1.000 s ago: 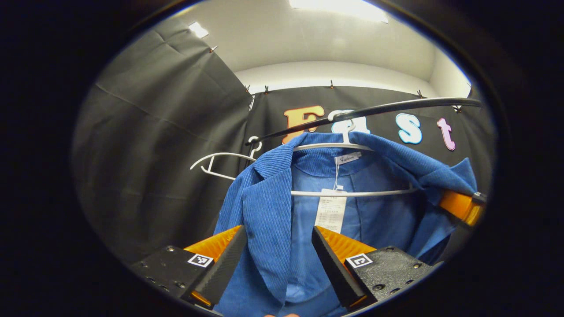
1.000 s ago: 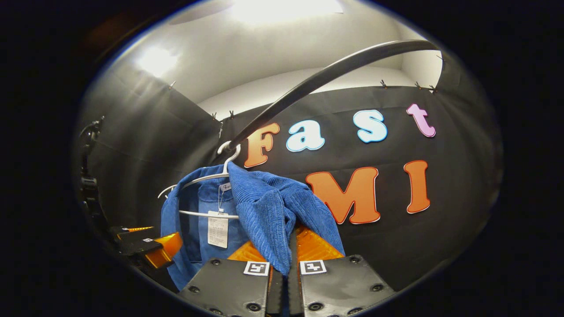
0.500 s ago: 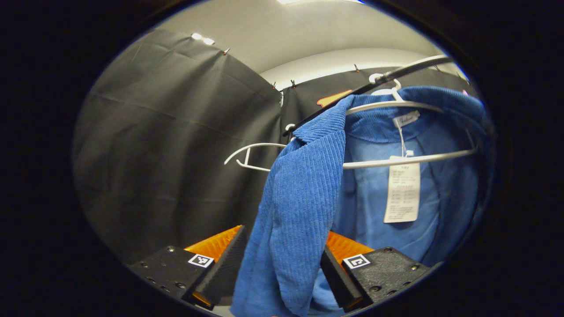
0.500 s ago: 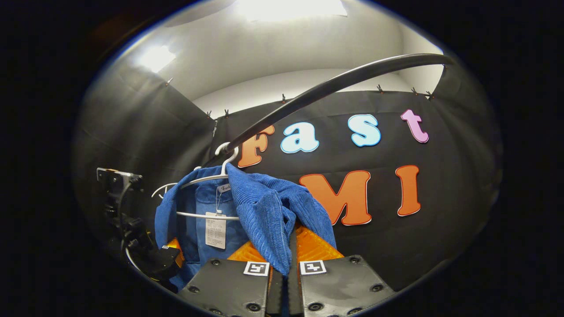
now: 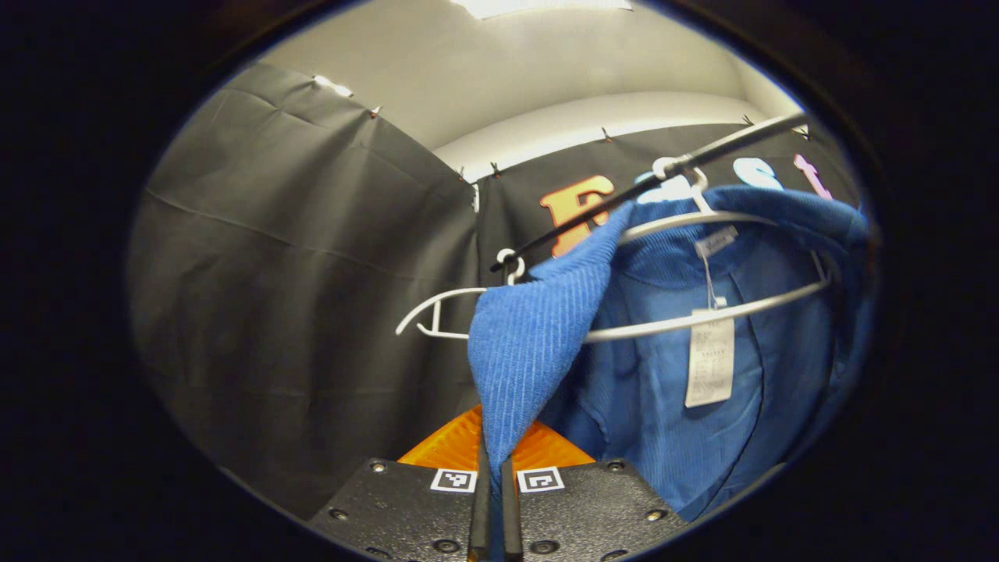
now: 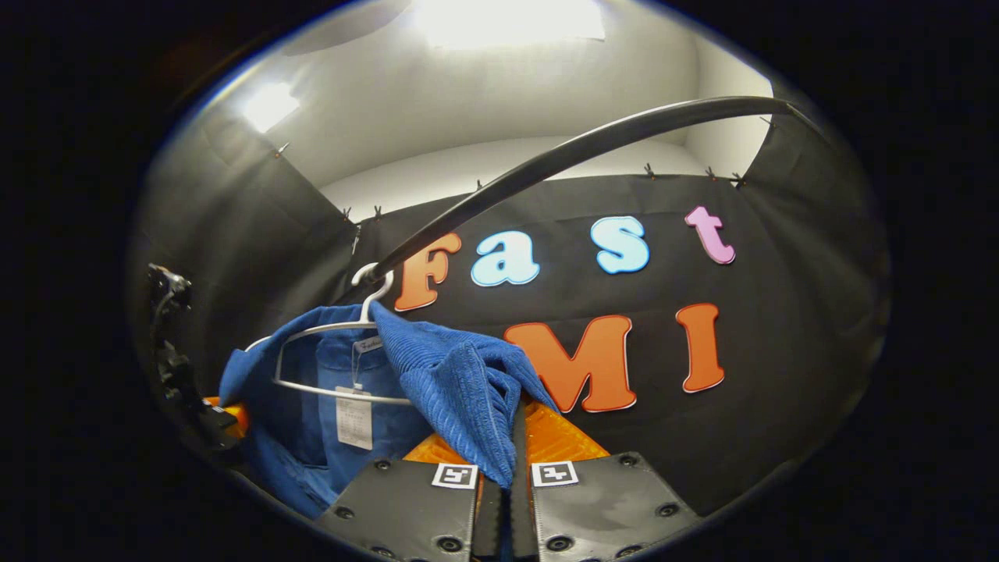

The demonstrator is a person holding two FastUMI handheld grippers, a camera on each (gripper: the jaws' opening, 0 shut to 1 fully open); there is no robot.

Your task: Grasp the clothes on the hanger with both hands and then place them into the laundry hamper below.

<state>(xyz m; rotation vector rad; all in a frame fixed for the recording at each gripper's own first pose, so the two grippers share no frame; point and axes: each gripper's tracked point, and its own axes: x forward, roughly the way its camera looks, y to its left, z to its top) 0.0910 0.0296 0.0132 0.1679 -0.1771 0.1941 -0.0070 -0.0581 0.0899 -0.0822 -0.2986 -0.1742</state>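
Observation:
A blue corduroy jacket (image 5: 671,375) hangs on a white hanger (image 5: 702,312) hooked over a black rail (image 5: 655,176). My left gripper (image 5: 492,492) is shut on the jacket's left lapel edge (image 5: 523,351), which runs up from between its fingers. In the right gripper view the jacket (image 6: 312,390) hangs on the white hanger (image 6: 328,332) at lower left, and my right gripper (image 6: 506,488) is shut on the jacket's other front edge (image 6: 468,398). A white paper tag (image 5: 709,367) dangles inside the collar. The left gripper (image 6: 222,414) appears at the far left of the right gripper view.
A second, bare white hanger (image 5: 437,308) hangs on the rail left of the jacket. The black rail (image 6: 562,156) arcs overhead in the right gripper view. Black cloth walls (image 5: 296,297) enclose the booth on the left and behind. The hamper is out of sight.
My left gripper has gone from open around the left lapel to shut on it. The right gripper stayed shut on the other front edge, and the jacket has shifted slightly on the hanger.

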